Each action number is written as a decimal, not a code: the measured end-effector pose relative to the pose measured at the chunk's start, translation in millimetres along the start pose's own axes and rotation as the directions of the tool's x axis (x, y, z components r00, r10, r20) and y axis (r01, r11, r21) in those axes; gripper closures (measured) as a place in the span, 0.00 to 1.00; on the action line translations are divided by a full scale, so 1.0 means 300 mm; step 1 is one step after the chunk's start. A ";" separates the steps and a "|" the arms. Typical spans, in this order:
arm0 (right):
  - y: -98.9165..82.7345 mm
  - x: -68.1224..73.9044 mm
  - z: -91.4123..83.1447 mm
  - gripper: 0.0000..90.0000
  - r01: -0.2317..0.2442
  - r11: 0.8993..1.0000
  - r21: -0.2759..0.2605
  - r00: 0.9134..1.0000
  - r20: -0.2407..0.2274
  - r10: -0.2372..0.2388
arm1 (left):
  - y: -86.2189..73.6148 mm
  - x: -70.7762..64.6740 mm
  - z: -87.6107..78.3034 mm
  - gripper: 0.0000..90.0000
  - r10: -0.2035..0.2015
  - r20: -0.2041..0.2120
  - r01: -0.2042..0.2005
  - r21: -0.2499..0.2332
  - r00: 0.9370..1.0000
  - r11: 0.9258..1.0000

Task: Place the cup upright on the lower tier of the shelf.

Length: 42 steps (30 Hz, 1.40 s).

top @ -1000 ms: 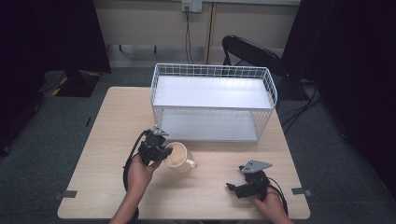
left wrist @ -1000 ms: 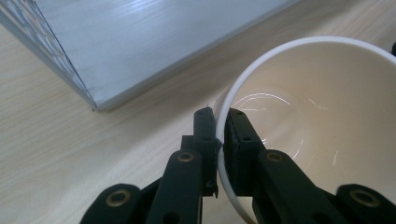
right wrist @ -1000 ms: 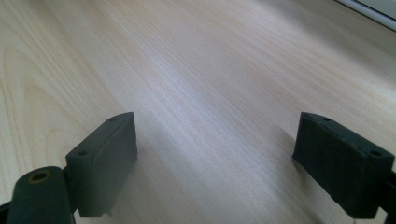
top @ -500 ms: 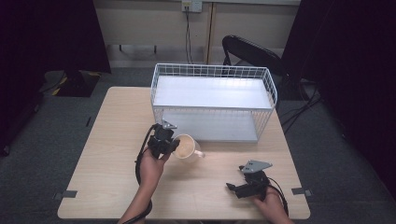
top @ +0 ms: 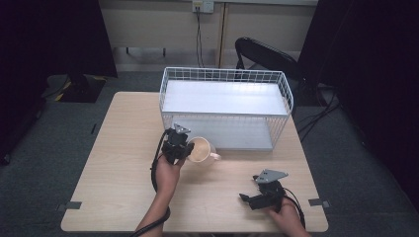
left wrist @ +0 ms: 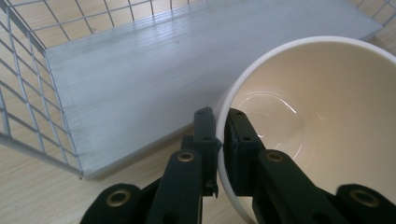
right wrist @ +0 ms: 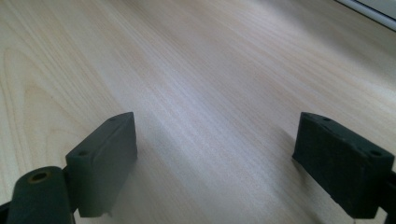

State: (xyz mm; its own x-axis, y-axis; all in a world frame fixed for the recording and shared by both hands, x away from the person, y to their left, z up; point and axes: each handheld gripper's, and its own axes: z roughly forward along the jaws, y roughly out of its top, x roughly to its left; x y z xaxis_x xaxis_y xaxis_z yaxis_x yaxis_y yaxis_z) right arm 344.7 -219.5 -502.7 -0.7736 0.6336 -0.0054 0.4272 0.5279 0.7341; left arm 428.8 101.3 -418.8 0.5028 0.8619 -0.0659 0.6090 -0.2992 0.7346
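Looking down from the high view, I take the table (top: 123, 197) as my frame and the rack (top: 225, 106) as my landmark: a white wire rack with a pale flat shelf, standing at the table's far side, toward the right. Behind the table I see a dark chair (top: 267, 52) and a cable running down the wall.

Just in front of the rack's near left corner I have the mug (top: 200, 149), cream coloured, tipped so its mouth faces up toward the camera, its handle pointing right along the rack's front edge. My left gripper (top: 178, 143) sits on the mug's left side. In the left gripper view my jaws are closed down on the mug's rim (left wrist: 223, 140), one jaw outside the wall and one inside, with only the wall's thickness between them. The mug's inside (left wrist: 327, 116) is bare and glossy, and the rack's shelf (left wrist: 154, 79) lies right behind it, the wire side (left wrist: 28, 93) off to the left.

My right gripper (top: 254, 197) is well apart from the rack, near the table's front edge, to the right of the mug. In the right gripper view its jaws stand wide apart with nothing between them but bare wood (right wrist: 210, 93).
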 end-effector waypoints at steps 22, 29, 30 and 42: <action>0.000 0.000 0.000 0.14 0.000 1.000 0.000 1.000 0.000 0.000 | 0.022 -0.027 0.055 0.94 -0.040 -0.095 0.033 -0.069 0.995 0.997; 0.000 0.000 0.000 0.14 0.000 1.000 0.000 1.000 0.000 0.000 | 0.029 -0.034 0.068 0.94 -0.058 -0.111 0.049 -0.082 0.992 0.995; 0.000 0.000 0.000 0.14 0.000 1.000 0.000 1.000 0.000 0.000 | 0.030 -0.036 0.072 0.94 -0.064 -0.118 0.054 -0.087 0.991 0.995; 0.000 0.000 0.000 0.14 0.000 1.000 0.000 1.000 0.000 0.000 | 0.035 -0.039 0.089 0.94 -0.109 -0.154 0.090 -0.123 0.982 0.988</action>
State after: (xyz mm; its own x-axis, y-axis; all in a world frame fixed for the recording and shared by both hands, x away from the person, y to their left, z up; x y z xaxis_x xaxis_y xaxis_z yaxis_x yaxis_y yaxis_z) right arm 344.7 -219.5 -502.7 -0.7736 0.6336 -0.0058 0.4270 0.5281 0.7340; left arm 445.8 77.2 -428.3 0.3333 0.9419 -0.0411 0.5719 -0.1673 0.8031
